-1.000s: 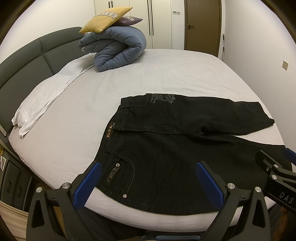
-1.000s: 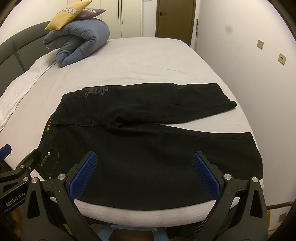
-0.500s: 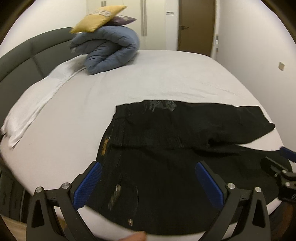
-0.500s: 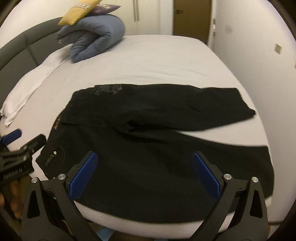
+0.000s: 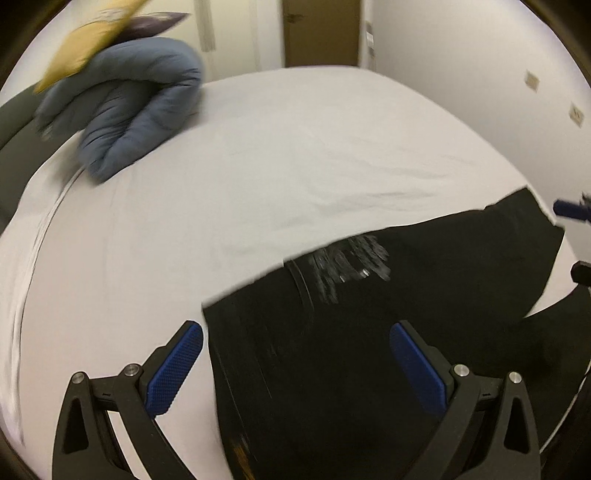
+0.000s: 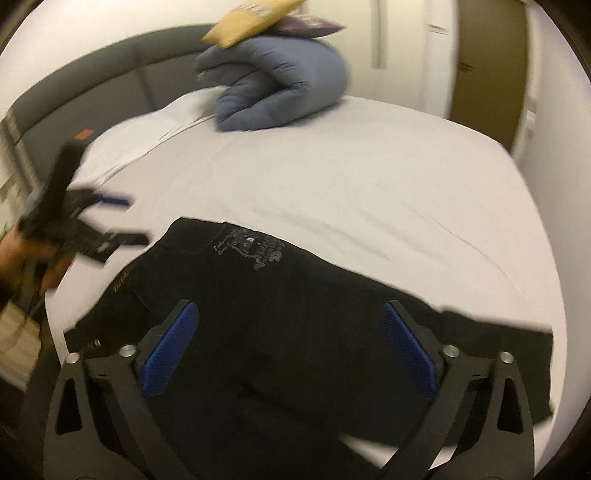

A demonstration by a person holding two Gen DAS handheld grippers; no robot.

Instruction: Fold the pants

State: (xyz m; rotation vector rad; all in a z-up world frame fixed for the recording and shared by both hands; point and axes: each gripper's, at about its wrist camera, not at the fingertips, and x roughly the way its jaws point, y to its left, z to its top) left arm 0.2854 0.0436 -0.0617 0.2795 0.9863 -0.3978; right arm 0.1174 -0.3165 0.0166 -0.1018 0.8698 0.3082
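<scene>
Black denim pants [image 6: 280, 295] lie spread flat on the near part of a wide bed [image 6: 369, 184] covered with a pale grey-white sheet. The fabric is dark and matte. A silvery grey printed design [image 6: 255, 249] marks a back pocket near the waist, and small gold lettering shows on a patch at the waistband, too blurred to read. The waist end lies toward the left in the right wrist view, with the legs running off to the right; the far leg crosses over the other, and its hem sits near the bed's right edge. In the left wrist view the pants [image 5: 369, 332] fill the lower right, the same silvery print [image 5: 351, 262] smeared by motion blur.

The left gripper [image 5: 295, 365] has its blue-padded jaws spread wide above the waist corner of the pants, with nothing pinched between them. The right gripper [image 6: 288, 350] hovers over the middle of the pants with its jaws wide but closing; cloth lies below them, and the pads do not press on it.

At the far side of the bed a rolled blue-grey duvet [image 6: 277, 85] rests by the dark padded headboard [image 6: 92, 85], with a yellow cushion [image 6: 251, 14] on top.
</scene>
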